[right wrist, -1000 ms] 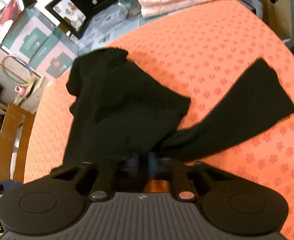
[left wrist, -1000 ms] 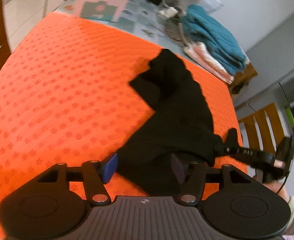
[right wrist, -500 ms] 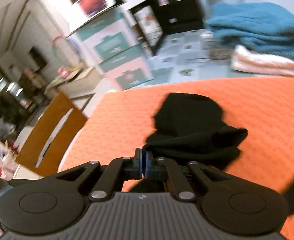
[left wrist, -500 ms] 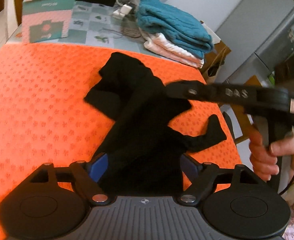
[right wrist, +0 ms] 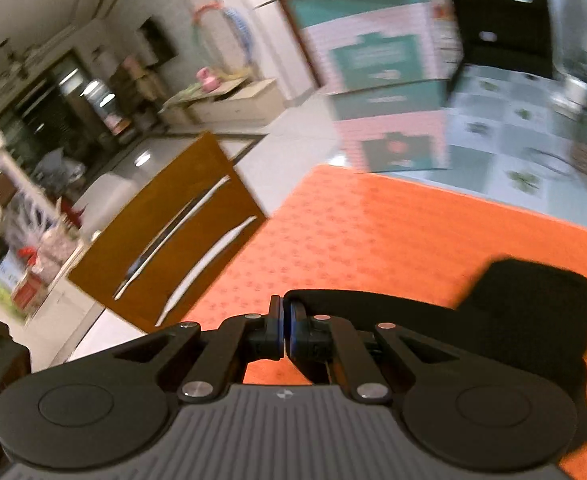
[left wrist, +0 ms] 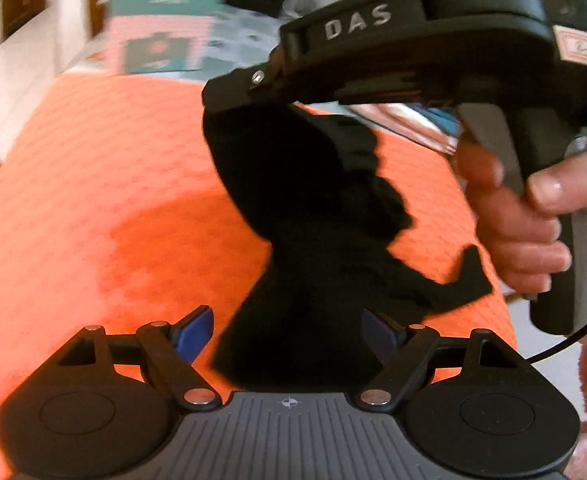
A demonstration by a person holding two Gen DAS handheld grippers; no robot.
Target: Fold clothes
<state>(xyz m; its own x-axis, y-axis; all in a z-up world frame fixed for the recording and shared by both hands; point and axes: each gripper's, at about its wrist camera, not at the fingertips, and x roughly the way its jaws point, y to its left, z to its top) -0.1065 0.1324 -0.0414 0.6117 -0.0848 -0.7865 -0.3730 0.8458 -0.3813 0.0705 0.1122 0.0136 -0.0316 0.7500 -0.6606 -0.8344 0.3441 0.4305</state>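
Black garment (left wrist: 313, 208) hangs pinched in right hand-held gripper (right wrist: 284, 320).

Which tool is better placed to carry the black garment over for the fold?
Probably the right tool: its jaws are shut on the black garment, lifting it above the orange cloth. The left tool is open, gripping nothing.

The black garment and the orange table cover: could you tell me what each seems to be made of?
Black garment: soft matte cloth, probably knit; it hangs limp and bunches in folds. Orange table cover: apparently woven or embossed fabric, matte, with a repeating small raised pattern; the exact fibre cannot be told.
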